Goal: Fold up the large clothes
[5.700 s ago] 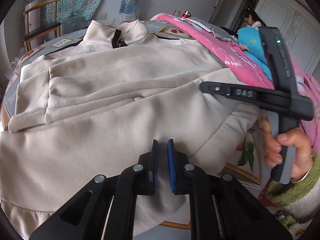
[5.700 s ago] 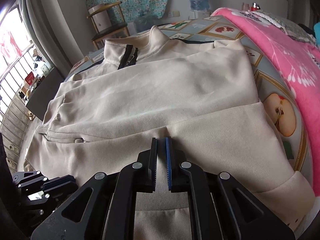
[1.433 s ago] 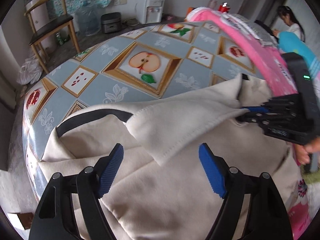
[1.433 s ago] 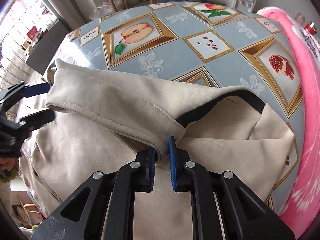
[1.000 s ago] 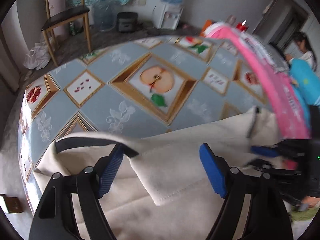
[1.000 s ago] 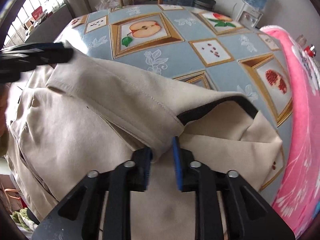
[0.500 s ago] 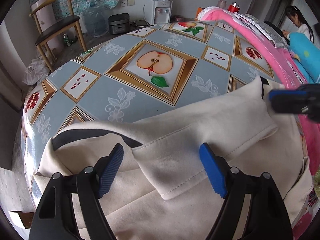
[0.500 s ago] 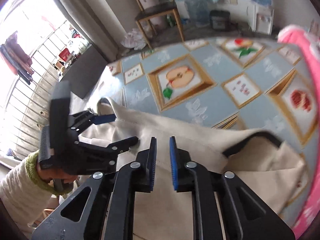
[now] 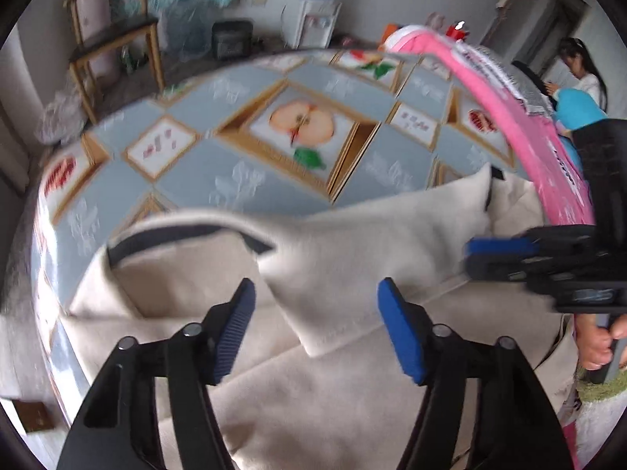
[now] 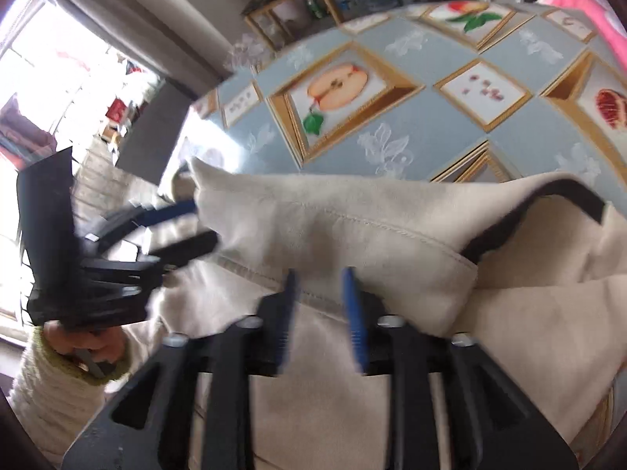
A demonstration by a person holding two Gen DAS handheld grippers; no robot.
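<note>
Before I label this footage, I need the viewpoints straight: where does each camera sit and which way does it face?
Left wrist: sits on the left gripper, looking down along its closing, empty jaws at the folded cream jacket on the fruit-print tablecloth; the right gripper and right hand show at right.
Right wrist: sits on the right gripper, jaws opening over the jacket; the left gripper, left hand and sleeve show at left.
Shared: jacket, tablecloth, each other's gripper.
</note>
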